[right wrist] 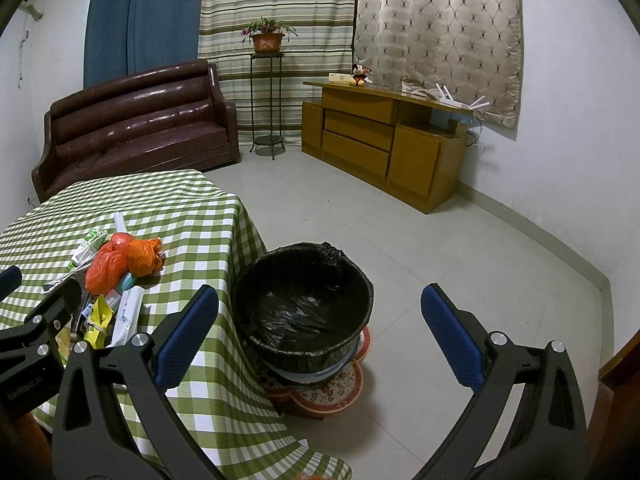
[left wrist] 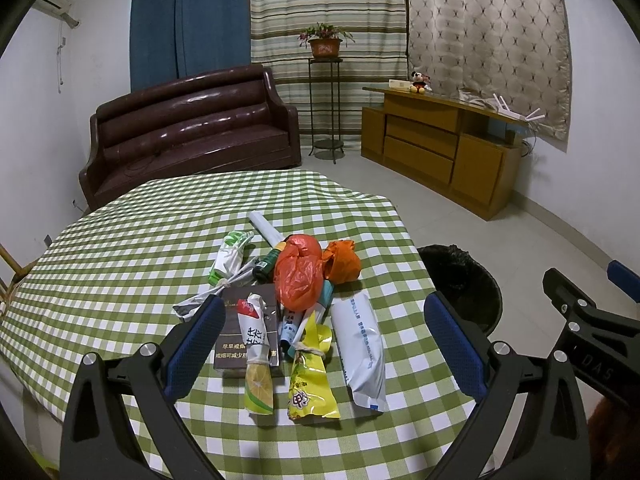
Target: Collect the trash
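Nothing is collected yet: the trash pile [left wrist: 296,304] lies mid-surface, the bin [right wrist: 304,300] holds only its liner, both jaws released.

Readable: "DAS" on right hand-held gripper [left wrist: 592,364] body; "GenRobot.AI" on left hand-held gripper [right wrist: 28,384] body; "尽早戒烟" on brown cigarette box [left wrist: 232,344] between the left fingers.

Brown box [left wrist: 244,332] half covered by wrappers; orange bag [left wrist: 298,276] hides bottle [left wrist: 269,264] end. Surface [left wrist: 120,240] near edge cut off. Bin [right wrist: 304,300] base behind cloth.
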